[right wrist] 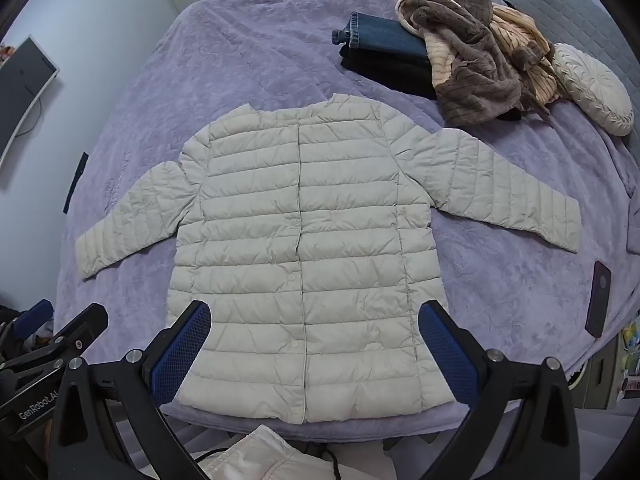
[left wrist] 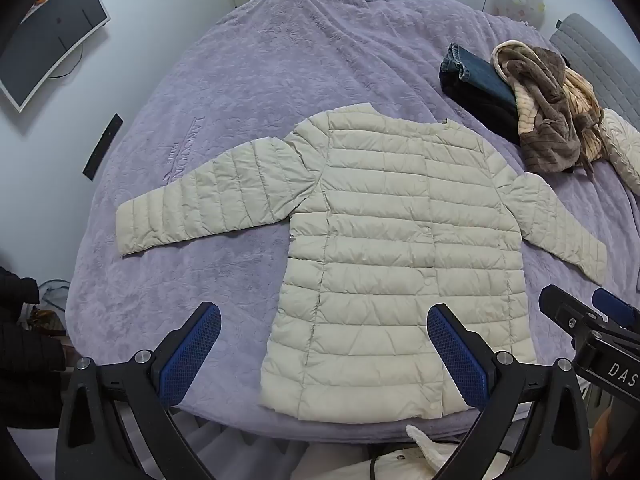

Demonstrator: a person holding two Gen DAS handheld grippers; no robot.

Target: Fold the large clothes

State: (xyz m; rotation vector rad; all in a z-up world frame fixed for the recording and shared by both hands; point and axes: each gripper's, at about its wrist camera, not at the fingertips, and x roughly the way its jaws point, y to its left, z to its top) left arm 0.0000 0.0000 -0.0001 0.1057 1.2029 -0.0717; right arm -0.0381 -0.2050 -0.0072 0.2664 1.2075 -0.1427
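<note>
Two handheld grippers hover at the near edge of a bed, jaws spread wide and holding nothing: the left gripper [left wrist: 324, 354] frames the lower left hem of a cream quilted jacket [left wrist: 400, 248], while the right gripper [right wrist: 314, 350] frames the hem's middle and right. White fabric [right wrist: 256, 458] lies below the bed's edge, nearest the cameras. The jacket lies flat, front up and buttoned, on a lilac bedspread [left wrist: 260, 60], hem toward the grippers and both sleeves stretched outward. A dark phone [right wrist: 598, 300] rests on the spread to the jacket's right. Beyond the collar sits a stack of folded jeans [right wrist: 384, 38], with a brown fleece garment [right wrist: 472, 72] heaped against it and a cream round cushion [right wrist: 592, 88] just beside that. A monitor [left wrist: 52, 36] hangs on the far wall at left
</note>
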